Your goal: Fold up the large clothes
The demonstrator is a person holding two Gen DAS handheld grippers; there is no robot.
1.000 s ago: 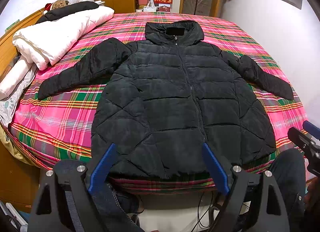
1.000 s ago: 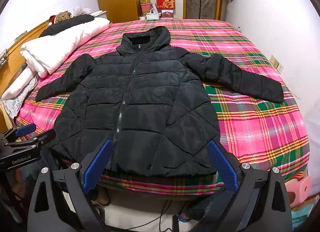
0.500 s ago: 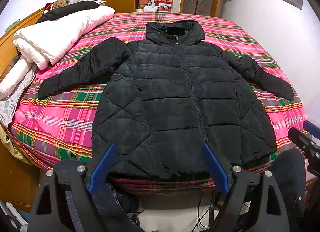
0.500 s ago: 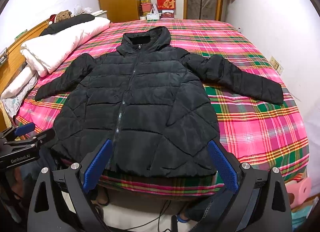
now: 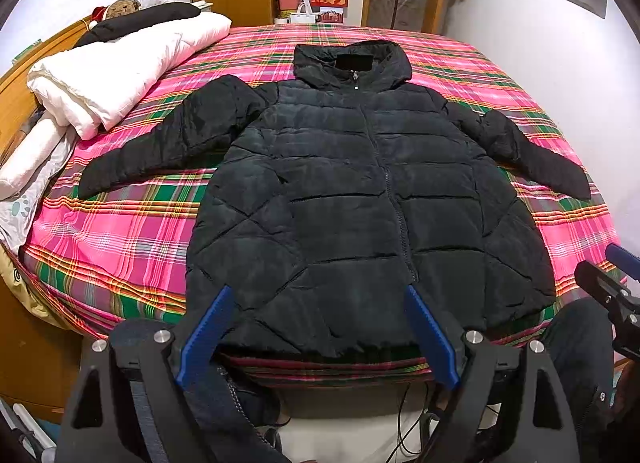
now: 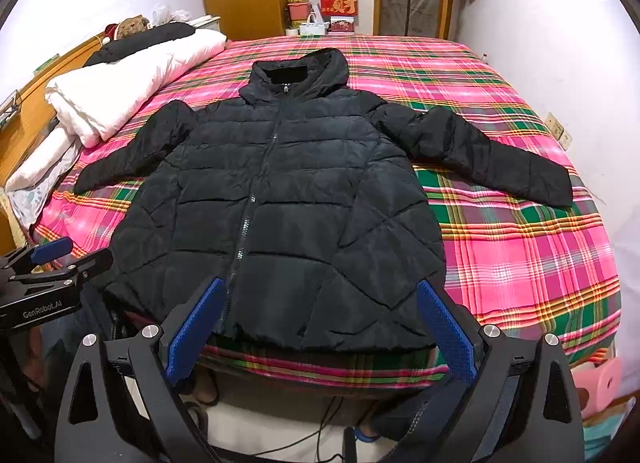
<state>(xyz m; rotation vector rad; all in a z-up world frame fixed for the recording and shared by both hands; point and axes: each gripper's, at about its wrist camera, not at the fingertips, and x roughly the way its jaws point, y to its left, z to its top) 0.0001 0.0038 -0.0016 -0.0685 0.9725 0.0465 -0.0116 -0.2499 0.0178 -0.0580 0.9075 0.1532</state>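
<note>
The black puffer jacket [image 5: 360,199] lay face up and zipped on the bed [image 5: 120,231], spread flat over the pink and green plaid cover, its hood [image 5: 352,59] pointing toward the far end of the bed and its hem [image 5: 320,347] right at the near edge. Both sleeves were stretched out to either side of the jacket's body, the left sleeve [image 5: 172,143] reaching toward the rolled white duvet [image 5: 116,71] that sat beyond it along the headboard side, the right sleeve [image 6: 480,151] lying on bare plaid well away from anything else. The left hand-held gripper [image 5: 316,339] hovered just short of the jacket's hem, its blue fingers spread wide with nothing between them; the right hand-held gripper [image 6: 320,337] hung likewise before the hem, released and empty. Neither appeared to touch the fabric. Judged from this, the fold had not begun: no sleeve was turned in, no side was brought over, and the hem was not lifted toward the hood. The laying-out seemed finished, since the jacket sat smooth and symmetric. What remained was likely the whole sequence, bringing each sleeve across the jacket's chest, then doubling the body. The thick quilted padding would probably spring back, so each fold might need pressing down.
</note>
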